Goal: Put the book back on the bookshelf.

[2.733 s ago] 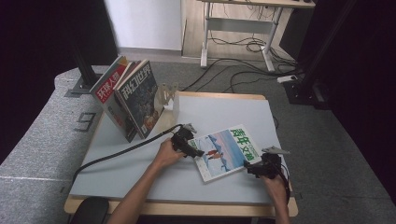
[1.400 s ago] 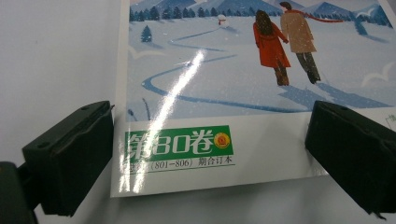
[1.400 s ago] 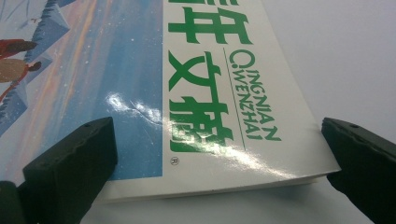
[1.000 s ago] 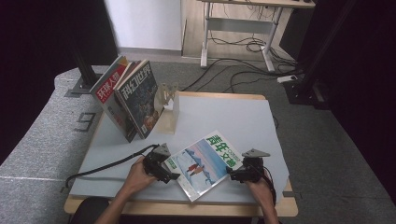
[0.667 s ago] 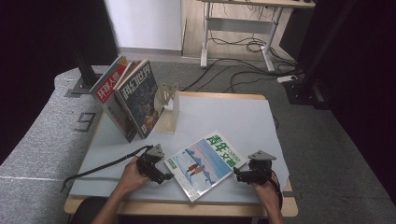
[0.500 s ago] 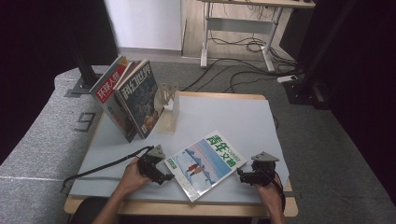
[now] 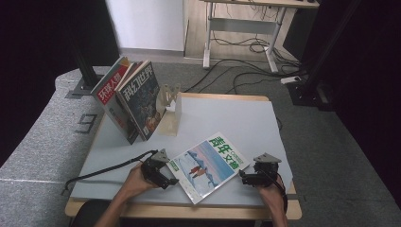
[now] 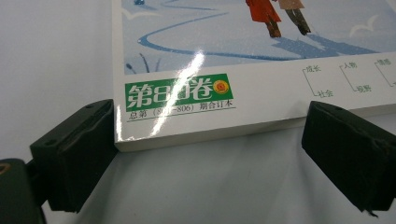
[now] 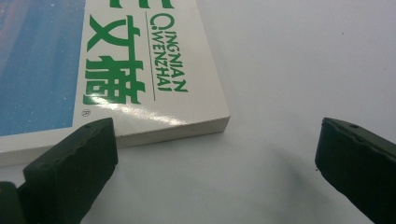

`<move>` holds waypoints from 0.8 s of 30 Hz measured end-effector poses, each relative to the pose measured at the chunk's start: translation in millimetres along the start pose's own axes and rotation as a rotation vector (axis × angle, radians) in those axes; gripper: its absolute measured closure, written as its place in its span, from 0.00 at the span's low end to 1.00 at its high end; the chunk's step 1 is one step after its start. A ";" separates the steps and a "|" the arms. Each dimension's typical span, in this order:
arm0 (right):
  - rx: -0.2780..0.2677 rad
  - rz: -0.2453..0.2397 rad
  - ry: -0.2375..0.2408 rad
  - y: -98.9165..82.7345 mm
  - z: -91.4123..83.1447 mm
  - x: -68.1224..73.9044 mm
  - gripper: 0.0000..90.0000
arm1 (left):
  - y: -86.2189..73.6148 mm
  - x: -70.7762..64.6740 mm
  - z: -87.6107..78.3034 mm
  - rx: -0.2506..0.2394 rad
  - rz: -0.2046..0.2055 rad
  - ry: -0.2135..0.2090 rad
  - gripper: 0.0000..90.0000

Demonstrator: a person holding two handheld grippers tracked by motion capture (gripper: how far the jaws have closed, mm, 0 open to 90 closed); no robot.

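Magazine (image 7: 208,165) lies flat on the table (image 7: 236,118) near the front edge, cover up, between both grippers. Left gripper (image 7: 166,177) sits at its lower left corner, jaws spread wide with the corner just between them, gripping nothing. Right gripper (image 7: 245,176) is just beside its right corner, jaws wide apart too, holding nothing; two other magazines (image 7: 127,99) stand upright at back left.

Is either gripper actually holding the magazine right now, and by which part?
Nothing is held. The magazine lies flat on the table; the left gripper and right gripper are open at its corners, fingers unclosed.
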State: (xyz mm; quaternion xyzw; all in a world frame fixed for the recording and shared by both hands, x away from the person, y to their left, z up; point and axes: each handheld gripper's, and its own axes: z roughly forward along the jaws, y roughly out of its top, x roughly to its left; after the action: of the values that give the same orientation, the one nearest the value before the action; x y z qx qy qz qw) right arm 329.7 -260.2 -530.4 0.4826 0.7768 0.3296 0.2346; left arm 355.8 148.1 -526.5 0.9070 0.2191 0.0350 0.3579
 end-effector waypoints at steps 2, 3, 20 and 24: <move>0.002 0.002 0.000 0.5 0.4 -0.4 0.00 | 0.2 -0.4 0.0 0.002 0.000 0.002 0.05; 0.002 0.004 0.000 0.8 0.7 -0.7 0.00 | 0.2 -1.5 -0.1 0.004 0.001 0.008 0.05; 0.011 0.028 -0.053 14.6 14.4 -8.4 0.00 | -3.5 -16.5 -5.4 0.018 0.021 -0.002 0.14; 0.014 0.062 -0.031 16.4 18.9 -13.9 0.00 | -4.8 -21.0 -6.4 0.016 0.010 -0.015 0.14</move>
State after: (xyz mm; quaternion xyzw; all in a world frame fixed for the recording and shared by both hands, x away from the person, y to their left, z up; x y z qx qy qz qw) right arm 358.3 -262.2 -530.3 0.5129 0.7601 0.3238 0.2329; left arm 333.7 146.4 -523.0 0.9112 0.2122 0.0283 0.3521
